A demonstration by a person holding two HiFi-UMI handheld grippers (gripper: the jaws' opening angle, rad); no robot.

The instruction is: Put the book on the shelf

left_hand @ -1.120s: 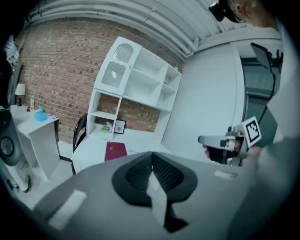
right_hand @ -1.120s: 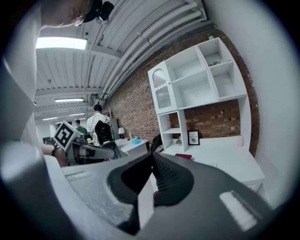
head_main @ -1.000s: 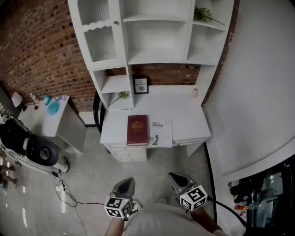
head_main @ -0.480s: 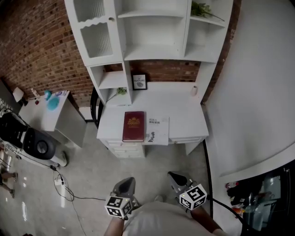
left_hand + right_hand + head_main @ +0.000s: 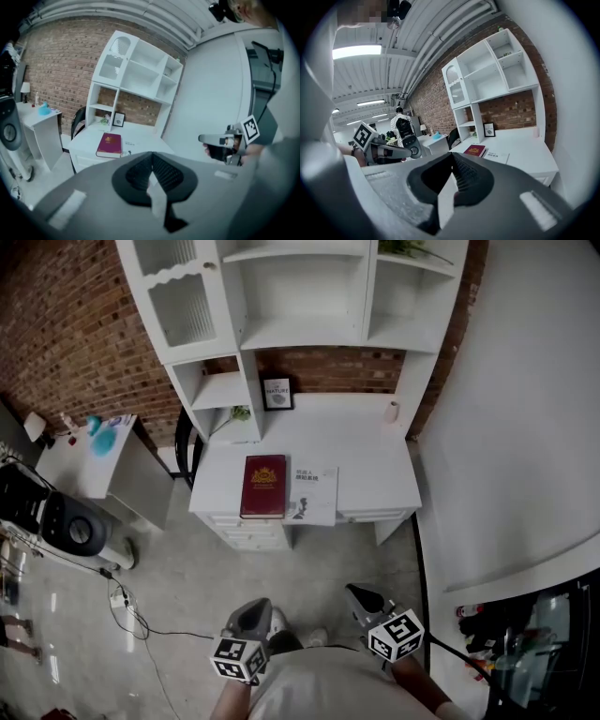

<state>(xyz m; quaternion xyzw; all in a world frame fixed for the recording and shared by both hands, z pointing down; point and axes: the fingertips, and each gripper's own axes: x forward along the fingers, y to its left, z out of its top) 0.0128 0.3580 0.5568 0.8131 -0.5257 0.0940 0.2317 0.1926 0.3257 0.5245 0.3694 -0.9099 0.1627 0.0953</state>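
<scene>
A dark red book (image 5: 264, 487) lies flat at the front left of the white desk (image 5: 375, 465), with a white booklet (image 5: 315, 494) beside it on the right. The white shelf unit (image 5: 300, 296) rises behind the desk. My left gripper (image 5: 255, 613) and right gripper (image 5: 361, 598) hang low near my body, well short of the desk, both shut and empty. From the left gripper (image 5: 151, 157) view the red book (image 5: 109, 144) is far ahead. The right gripper (image 5: 452, 157) view shows the book (image 5: 475, 150) on the desk too.
A small framed picture (image 5: 277, 393) and a pale cup (image 5: 392, 412) stand at the back of the desk. A black chair (image 5: 182, 442) is at the desk's left. A white side table (image 5: 103, 451) and a black appliance (image 5: 56, 521) stand further left. A cable (image 5: 141, 629) lies on the floor.
The view has shifted: the desk and shelf sit slightly higher and further left in the head view. Both grippers stay low and shut, hardly moved.
</scene>
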